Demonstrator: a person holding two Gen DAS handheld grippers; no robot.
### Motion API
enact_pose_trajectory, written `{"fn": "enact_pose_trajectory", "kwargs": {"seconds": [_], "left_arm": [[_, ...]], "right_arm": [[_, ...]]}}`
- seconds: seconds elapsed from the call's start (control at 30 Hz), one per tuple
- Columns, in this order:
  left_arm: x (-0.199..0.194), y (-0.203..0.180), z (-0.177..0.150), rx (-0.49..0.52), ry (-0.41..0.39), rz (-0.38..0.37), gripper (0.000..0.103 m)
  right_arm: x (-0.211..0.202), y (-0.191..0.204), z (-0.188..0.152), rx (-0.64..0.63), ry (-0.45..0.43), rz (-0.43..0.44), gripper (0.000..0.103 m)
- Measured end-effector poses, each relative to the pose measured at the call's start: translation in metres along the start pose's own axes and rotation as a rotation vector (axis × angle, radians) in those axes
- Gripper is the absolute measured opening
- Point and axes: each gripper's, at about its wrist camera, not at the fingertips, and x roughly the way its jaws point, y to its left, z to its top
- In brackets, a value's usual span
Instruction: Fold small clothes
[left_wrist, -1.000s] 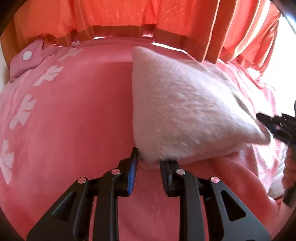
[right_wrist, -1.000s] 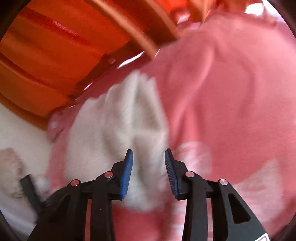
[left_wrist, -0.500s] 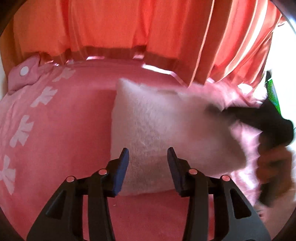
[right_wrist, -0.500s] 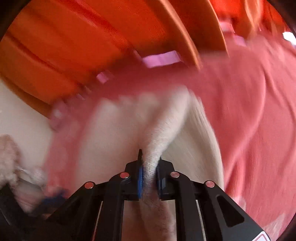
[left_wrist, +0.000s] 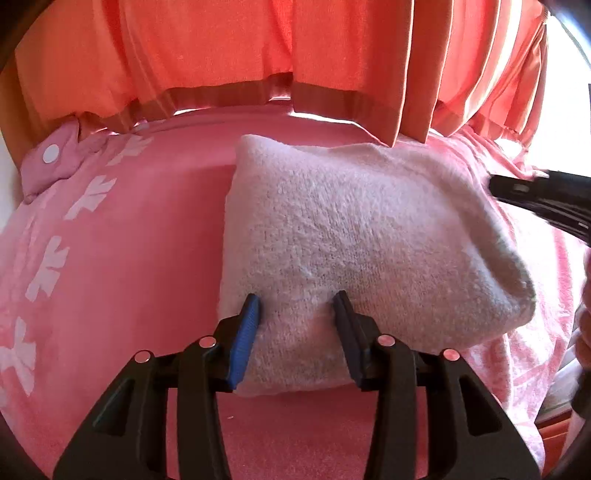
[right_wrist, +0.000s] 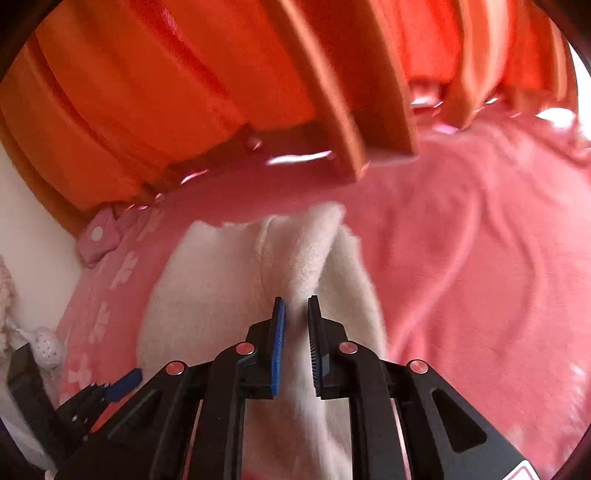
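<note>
No text, label, brand or number can be read in either view. A small red-edged sticker sits on the right tongs' body at the bottom corner, but it is cut off and nothing on it is legible.

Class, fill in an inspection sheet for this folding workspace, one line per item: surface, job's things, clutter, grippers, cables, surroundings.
Surface: pink blanket with white flower prints along its left side.
Job's things: white fluffy garment, folded, lying on the blanket.
Clutter: pink dotted fabric piece at the far left corner; white spotted soft item at the blanket's left edge.
Grippers: left gripper open, fingers astride the garment's near edge; right gripper shut on a raised ridge of the garment.
Cables: nothing seen.
Surroundings: orange curtain behind the blanket.
</note>
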Motion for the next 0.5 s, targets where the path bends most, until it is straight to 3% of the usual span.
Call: {"fn": "enact_pose_trajectory", "kwargs": {"seconds": [0.1, 0.17, 0.23, 0.4, 0.47, 0.5], "left_arm": [[0.000, 0.001, 0.001, -0.001, 0.001, 0.000, 0.041], [0.001, -0.001, 0.001, 0.004, -0.004, 0.015, 0.041], [0.000, -0.004, 0.000, 0.007, 0.000, 0.025, 0.042], [-0.002, -0.007, -0.001, 0.022, 0.016, 0.047, 0.042], [-0.002, -0.007, -0.001, 0.014, 0.018, 0.045, 0.042], [-0.002, -0.007, -0.001, 0.015, 0.017, 0.048, 0.042]], "right_arm": [[-0.010, 0.010, -0.026, -0.027, 0.034, 0.034, 0.017], [0.017, 0.010, -0.045, -0.085, 0.147, -0.045, 0.017], [0.053, -0.001, -0.065, -0.093, 0.257, -0.100, 0.007], [0.011, 0.010, -0.051, -0.058, 0.167, -0.020, 0.011], [0.013, 0.013, -0.052, -0.071, 0.182, -0.001, 0.011], [0.030, 0.013, -0.057, -0.092, 0.229, -0.030, 0.012]]}}
